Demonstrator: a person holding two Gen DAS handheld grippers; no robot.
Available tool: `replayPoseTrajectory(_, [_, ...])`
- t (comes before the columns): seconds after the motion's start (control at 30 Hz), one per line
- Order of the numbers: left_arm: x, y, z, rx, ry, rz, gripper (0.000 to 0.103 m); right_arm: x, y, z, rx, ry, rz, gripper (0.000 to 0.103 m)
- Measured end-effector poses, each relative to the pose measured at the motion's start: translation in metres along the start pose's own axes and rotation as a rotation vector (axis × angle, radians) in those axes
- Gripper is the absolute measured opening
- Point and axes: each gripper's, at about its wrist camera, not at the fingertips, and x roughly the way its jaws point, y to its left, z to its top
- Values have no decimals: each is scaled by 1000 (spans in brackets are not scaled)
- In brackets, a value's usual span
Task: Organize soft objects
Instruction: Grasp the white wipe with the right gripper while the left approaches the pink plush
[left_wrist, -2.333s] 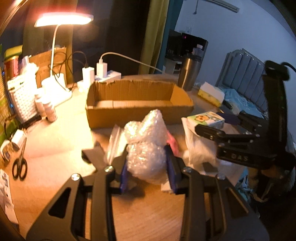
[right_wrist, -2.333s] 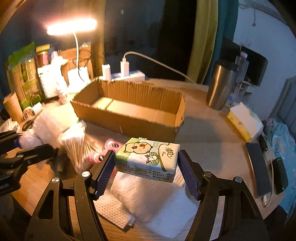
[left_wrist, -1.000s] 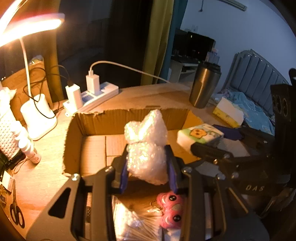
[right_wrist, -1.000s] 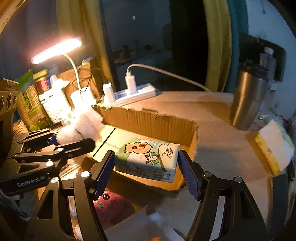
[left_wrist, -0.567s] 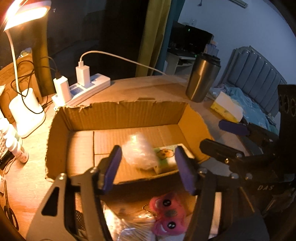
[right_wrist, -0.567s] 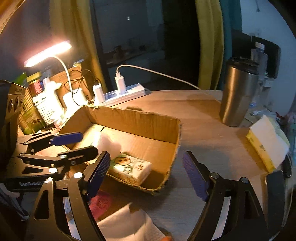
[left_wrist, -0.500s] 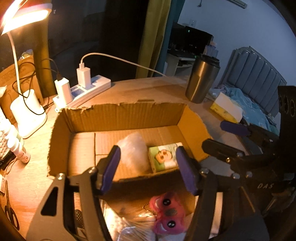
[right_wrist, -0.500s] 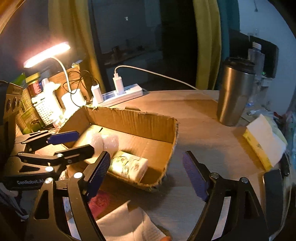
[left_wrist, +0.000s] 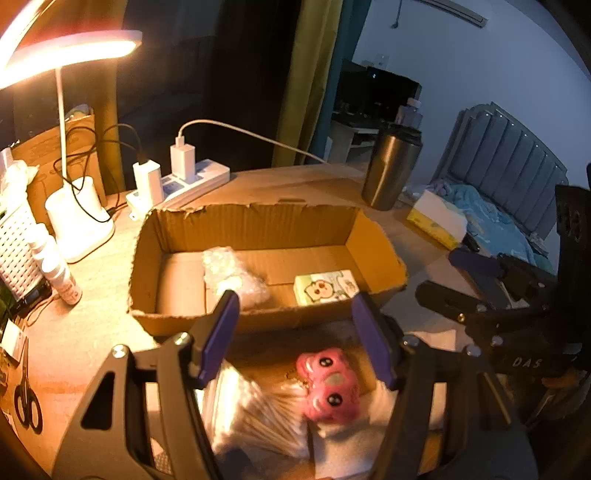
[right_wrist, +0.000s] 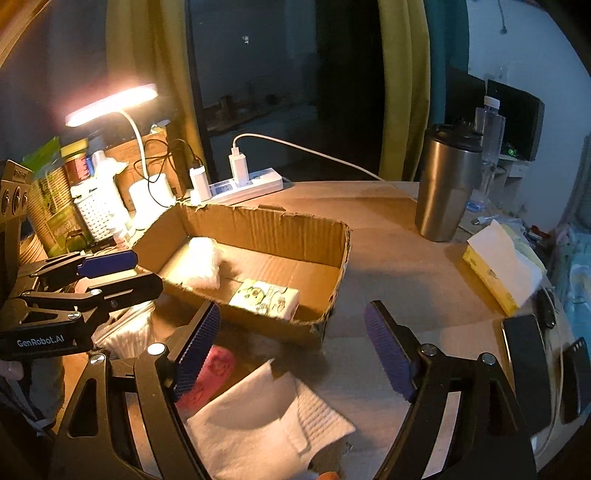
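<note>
An open cardboard box (left_wrist: 258, 225) (right_wrist: 266, 229) stands mid-table. Inside it lie a wad of bubble wrap (left_wrist: 234, 275) (right_wrist: 201, 267) and a green tissue pack (left_wrist: 325, 288) (right_wrist: 267, 297). My left gripper (left_wrist: 295, 328) is open and empty, just in front of the box's near wall. My right gripper (right_wrist: 291, 339) is open and empty, in front of the box's right corner. Below the left gripper lie a pink plush toy (left_wrist: 330, 387) (right_wrist: 212, 373) and a bag of cotton swabs (left_wrist: 255, 417). A white cloth (right_wrist: 266, 421) lies under the right gripper.
A lit desk lamp (left_wrist: 70, 122), a power strip with chargers (left_wrist: 181, 181), small bottles (left_wrist: 61, 273) and scissors (left_wrist: 26, 402) are on the left. A steel tumbler (right_wrist: 447, 188) and a yellow tissue box (right_wrist: 498, 269) stand right of the box.
Both grippers carried their items over the box, opened and dropped the bubble wrap and tissue pack inside. Both have since pulled back toward me, open and empty.
</note>
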Motion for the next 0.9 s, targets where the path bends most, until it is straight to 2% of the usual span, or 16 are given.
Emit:
replayPoseTrajectory(0.47, [-28, -5, -27, 1, -17, -29, 68, -18, 10, -35, 19, 32, -25, 83])
replayPoseTrajectory(0.6, [-30, -5, -35, -3, -13, -28, 73, -17, 12, -46, 21, 53, -29, 83])
replayPoseTrajectory(0.9, [-28, -5, -54, -13, 15, -17, 73, 3, 15, -74, 38, 136, -7, 83])
